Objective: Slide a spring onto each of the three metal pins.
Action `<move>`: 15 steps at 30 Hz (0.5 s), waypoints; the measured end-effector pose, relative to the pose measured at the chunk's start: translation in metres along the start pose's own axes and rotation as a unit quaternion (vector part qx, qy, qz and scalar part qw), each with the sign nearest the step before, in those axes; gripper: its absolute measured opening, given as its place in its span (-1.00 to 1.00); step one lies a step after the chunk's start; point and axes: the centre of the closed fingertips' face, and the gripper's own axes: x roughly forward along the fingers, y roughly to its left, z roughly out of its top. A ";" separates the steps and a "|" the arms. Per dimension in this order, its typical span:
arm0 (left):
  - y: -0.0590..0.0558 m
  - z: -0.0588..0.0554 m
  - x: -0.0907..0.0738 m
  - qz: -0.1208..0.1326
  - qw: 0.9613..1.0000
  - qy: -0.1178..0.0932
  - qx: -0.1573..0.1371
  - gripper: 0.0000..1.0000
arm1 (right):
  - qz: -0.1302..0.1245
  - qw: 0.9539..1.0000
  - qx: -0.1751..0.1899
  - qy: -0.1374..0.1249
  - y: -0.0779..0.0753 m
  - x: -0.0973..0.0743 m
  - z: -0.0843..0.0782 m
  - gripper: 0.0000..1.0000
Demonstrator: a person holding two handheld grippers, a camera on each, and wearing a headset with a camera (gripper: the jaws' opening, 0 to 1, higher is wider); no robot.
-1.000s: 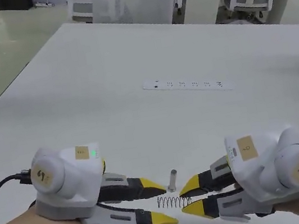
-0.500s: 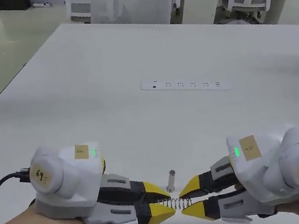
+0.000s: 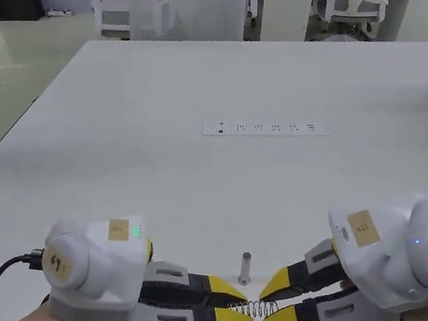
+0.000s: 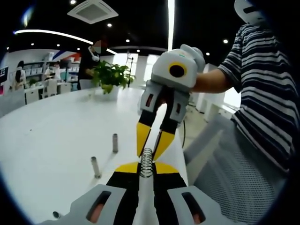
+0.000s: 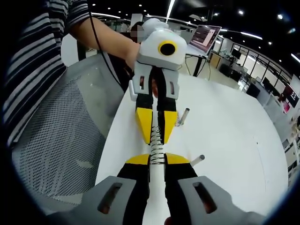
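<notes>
I pinch the spring (image 3: pixel 256 309) by both ends, left gripper (image 4: pixel 146 168) and right gripper (image 5: pixel 157 160) nearly closed, apparently aiming it at the pin (image 3: pixel 246 268).

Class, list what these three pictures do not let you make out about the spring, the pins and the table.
1. Ends of the spring: in every view, hidden between the jaws of the left gripper and right gripper.
2. Third pin: in the left gripper view, a stub at the rim is too small and blurred to be sure.
3. Markings on the power strip: in the head view, too small to read.
</notes>
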 end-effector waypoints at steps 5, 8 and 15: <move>-0.001 0.000 0.001 -0.007 1.000 0.001 -0.001 -0.95 | 0.000 1.000 0.006 -0.003 0.001 0.000 0.000 -0.84; -0.002 0.000 0.000 -0.012 1.000 0.001 -0.002 -0.95 | -0.001 1.000 0.018 -0.007 0.002 -0.001 0.000 -0.83; -0.005 -0.003 -0.001 -0.023 1.000 0.006 0.000 -0.95 | 0.001 0.999 0.034 -0.003 0.007 -0.005 -0.010 -0.81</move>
